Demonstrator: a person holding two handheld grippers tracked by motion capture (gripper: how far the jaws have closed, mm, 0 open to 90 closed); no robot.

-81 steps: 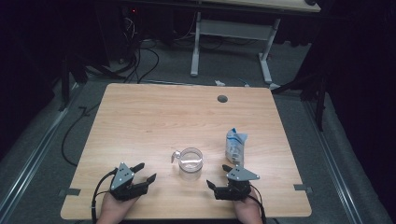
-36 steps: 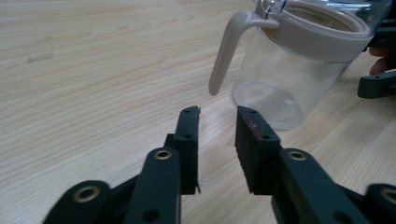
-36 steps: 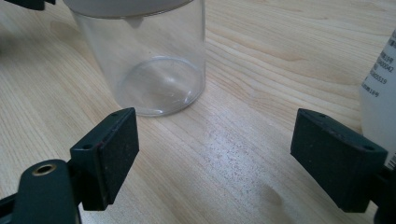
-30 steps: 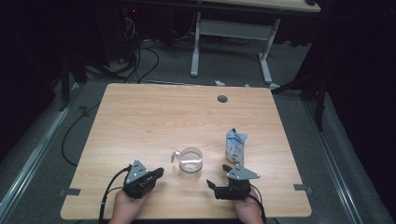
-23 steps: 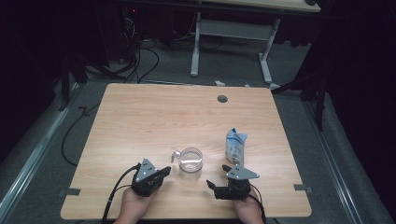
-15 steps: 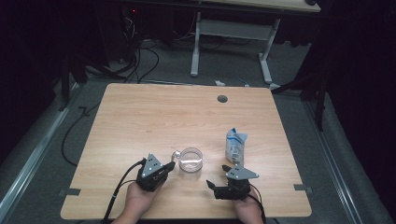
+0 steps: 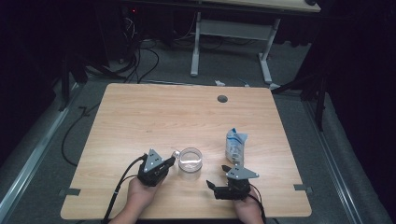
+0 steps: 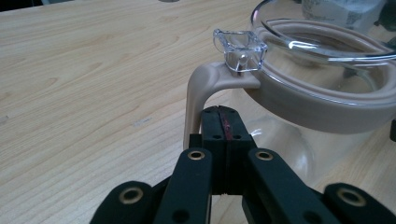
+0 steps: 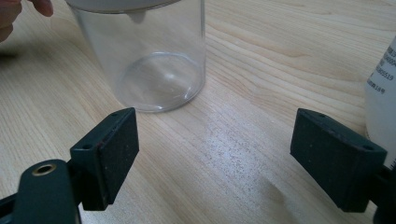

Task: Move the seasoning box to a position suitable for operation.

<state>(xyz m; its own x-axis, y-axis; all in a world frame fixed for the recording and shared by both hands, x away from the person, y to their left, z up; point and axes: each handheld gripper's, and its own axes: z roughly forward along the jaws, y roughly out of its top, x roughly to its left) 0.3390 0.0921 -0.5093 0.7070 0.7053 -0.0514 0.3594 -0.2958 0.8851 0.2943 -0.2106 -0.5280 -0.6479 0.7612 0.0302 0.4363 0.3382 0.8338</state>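
Your left gripper (image 8: 219,122) has its jaws pressed together, tips right at the beige handle (image 8: 198,93) of the glass jar (image 7: 190,161), perhaps just touching. Right gripper (image 9: 215,140) gapes wide, empty, jar at its eleven o'clock, near table centre.

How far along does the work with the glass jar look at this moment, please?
Done: the left gripper has reached the glass jar, its jaws closed together right at the beige handle; whether they pinch it I cannot tell. In hand: nothing lifted; the jar stands on the table, lid on. Left: the right gripper waits open, and the white pouch stands untouched beside it.
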